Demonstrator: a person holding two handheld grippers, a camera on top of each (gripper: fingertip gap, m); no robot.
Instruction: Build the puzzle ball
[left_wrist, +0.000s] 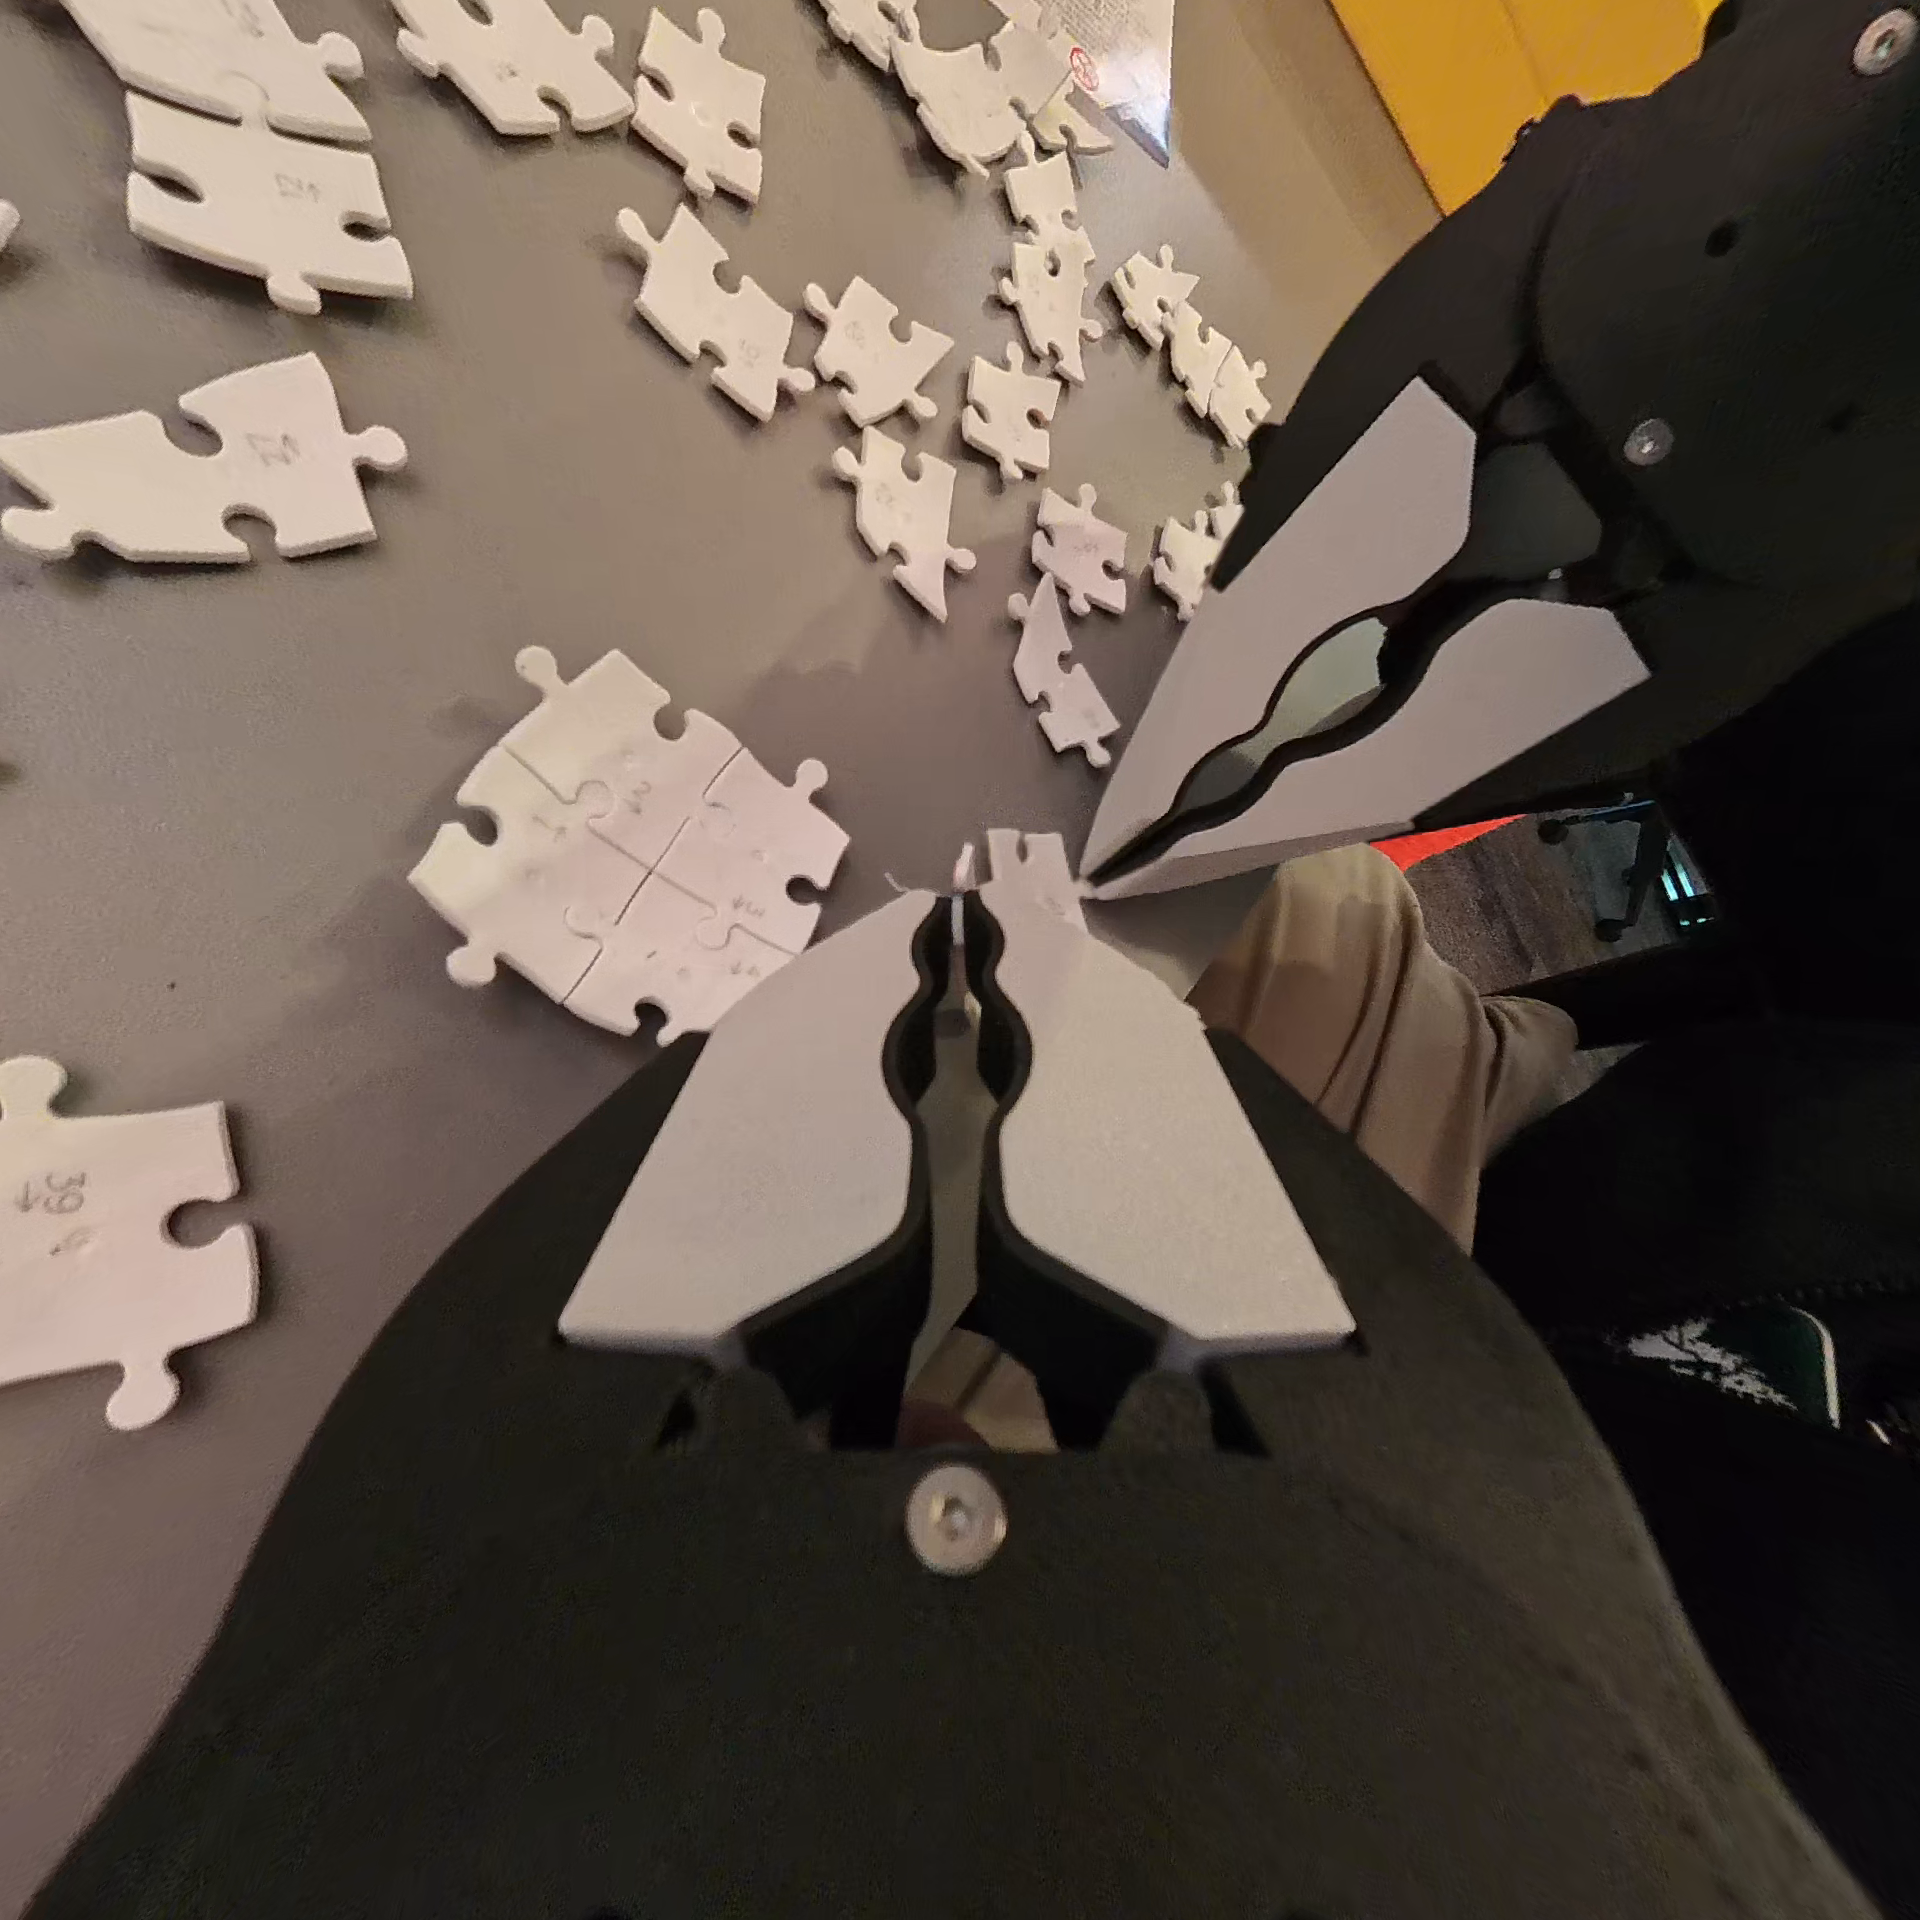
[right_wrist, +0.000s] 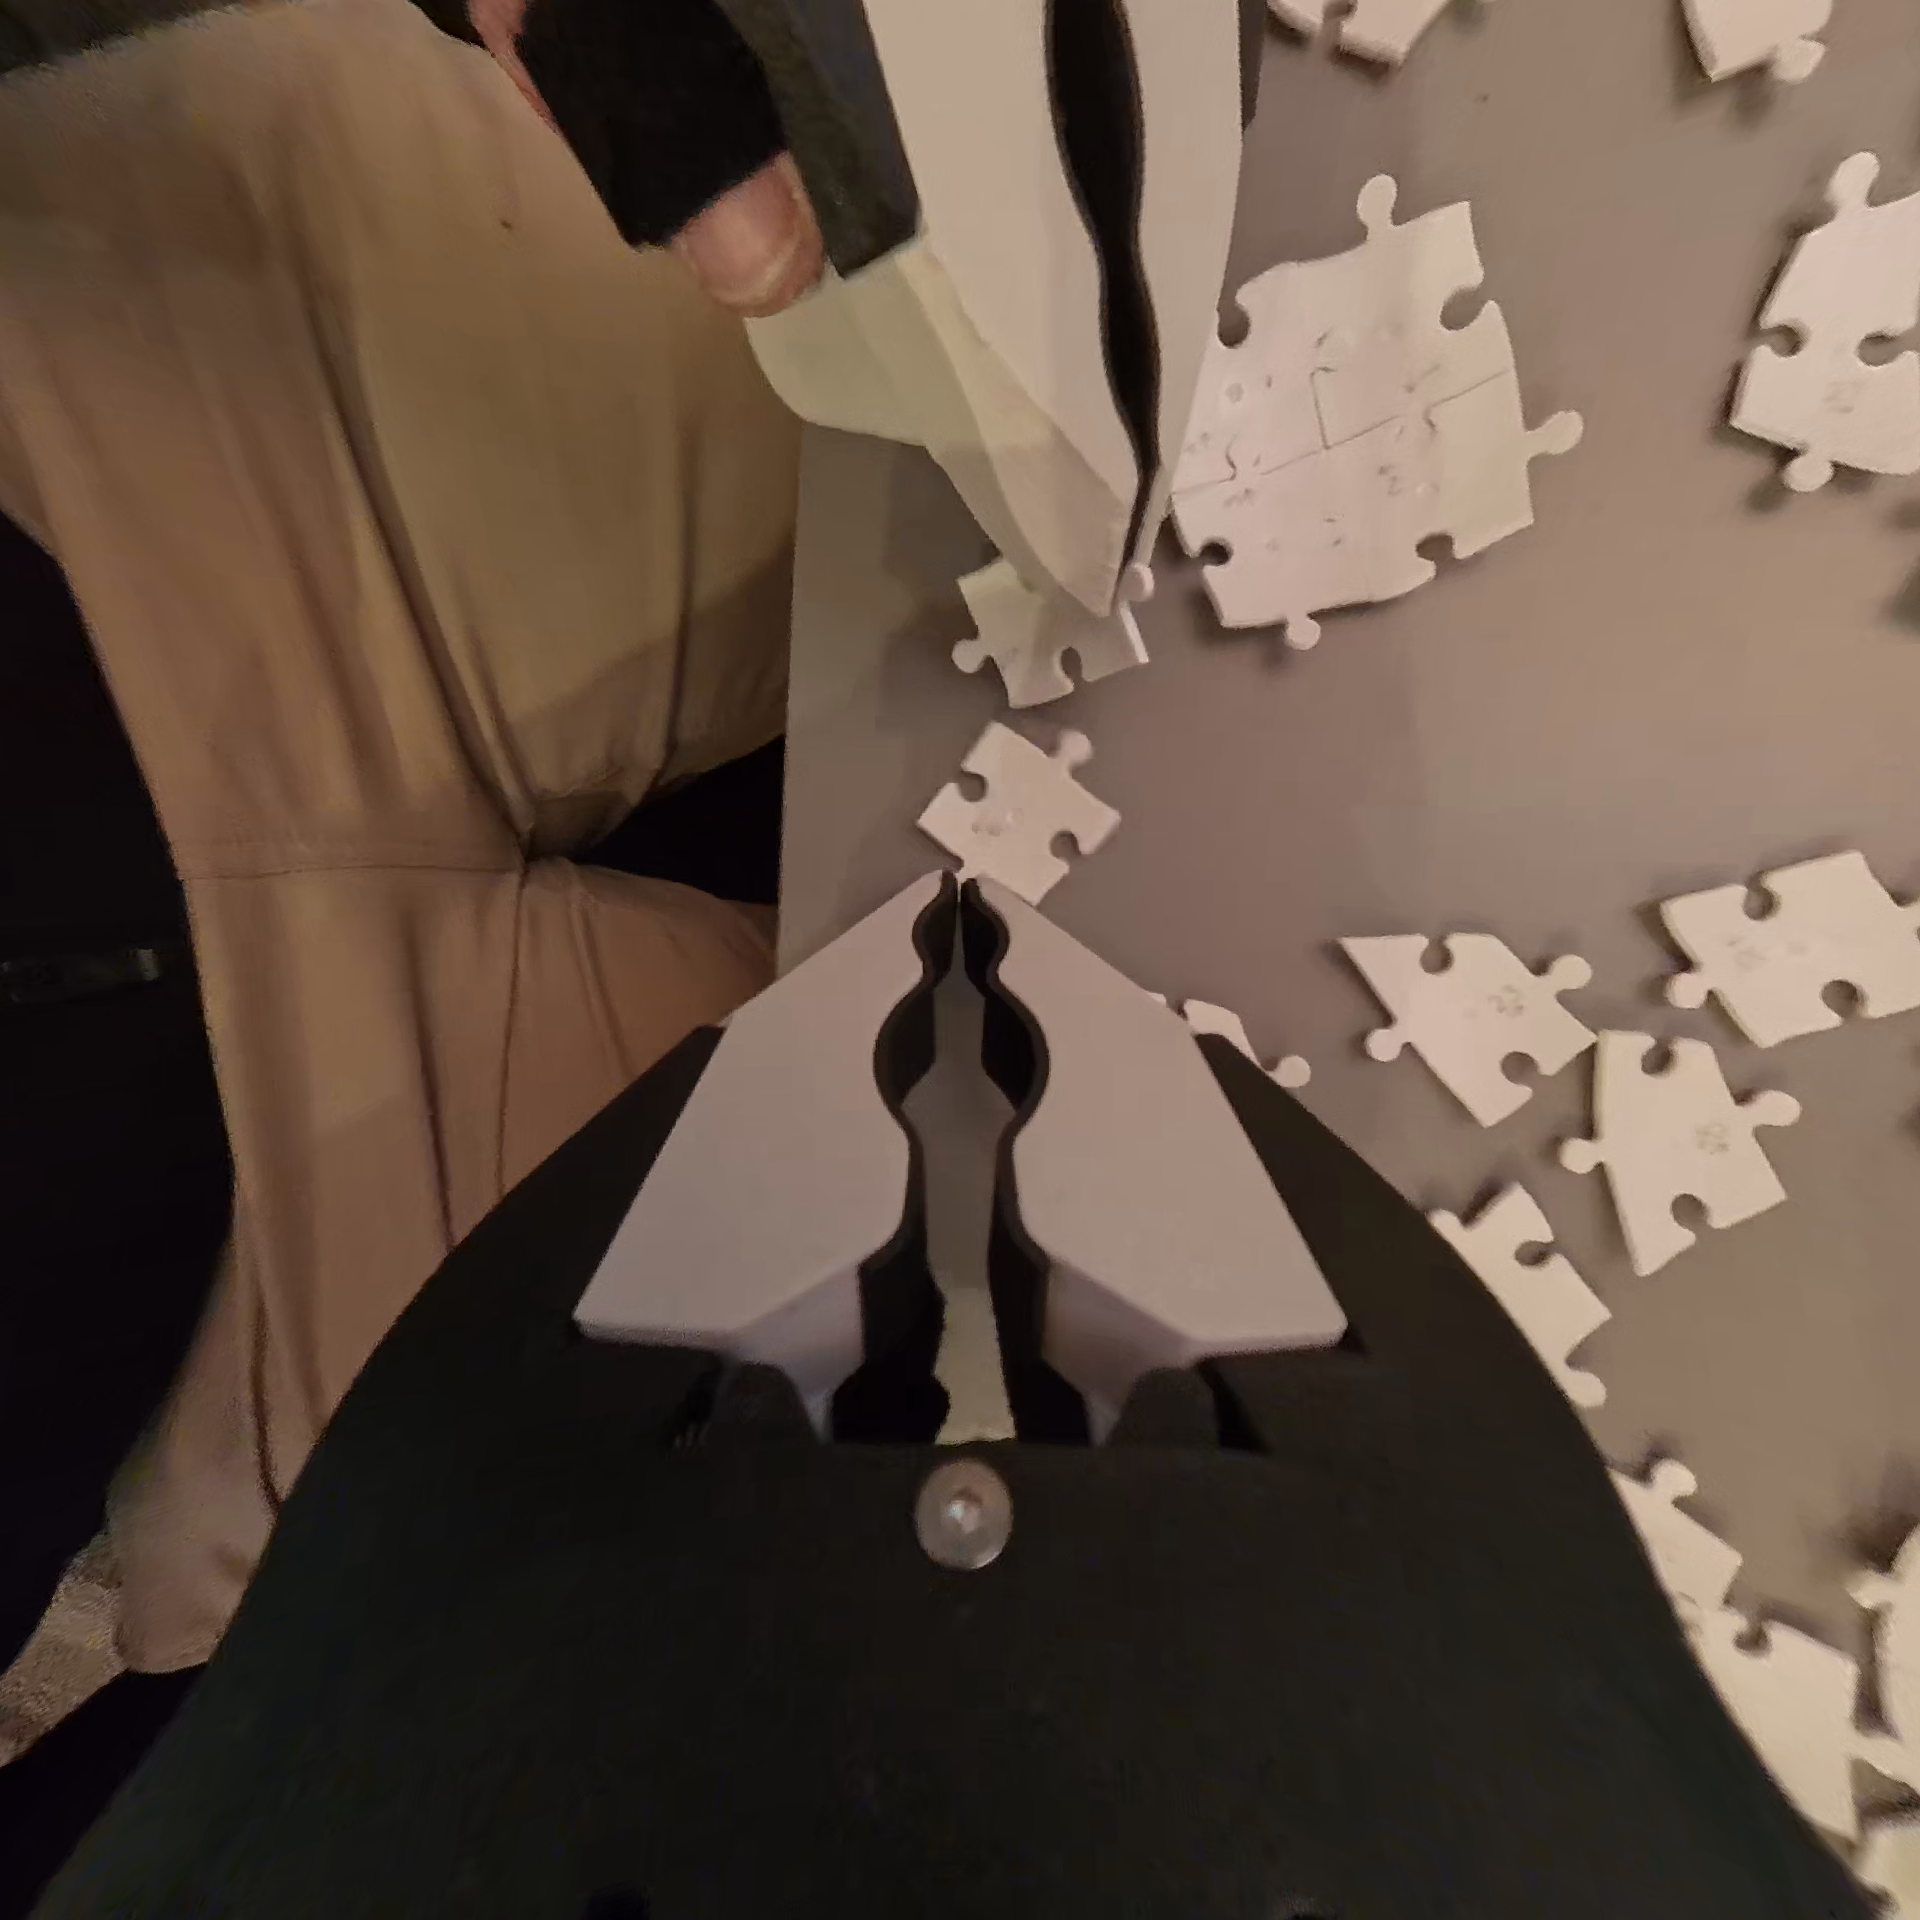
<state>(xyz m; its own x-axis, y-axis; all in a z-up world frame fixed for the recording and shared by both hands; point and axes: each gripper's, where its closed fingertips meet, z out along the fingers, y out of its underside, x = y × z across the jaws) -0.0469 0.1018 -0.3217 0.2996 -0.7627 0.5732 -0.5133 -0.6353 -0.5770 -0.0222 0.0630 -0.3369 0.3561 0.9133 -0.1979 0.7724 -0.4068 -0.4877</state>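
My left gripper (left_wrist: 958, 902) is shut on a small white puzzle piece, which shows edge-on between its tips (left_wrist: 963, 871). In the right wrist view this gripper (right_wrist: 1132, 587) comes in from the top with the piece (right_wrist: 1044, 639) at its tips, above the grey table (right_wrist: 1299, 790). My right gripper (right_wrist: 956, 883) is shut, and its tips touch the near corner of another small white piece (right_wrist: 1018, 810); it also shows in the left wrist view (left_wrist: 1089, 881) next to that piece (left_wrist: 1029, 862). A joined patch of several pieces (left_wrist: 634, 842) (right_wrist: 1351, 447) lies just beyond.
Many loose white pieces lie scattered over the table, small ones (left_wrist: 904, 520) (right_wrist: 1475, 1018) and large ones (left_wrist: 208, 468). The table's near edge (right_wrist: 792, 675) runs right beside both grippers. A person's tan trousers (right_wrist: 364, 520) and thumb (right_wrist: 758, 249) are past that edge. My right fingertips sit around 5 cm from my left ones.
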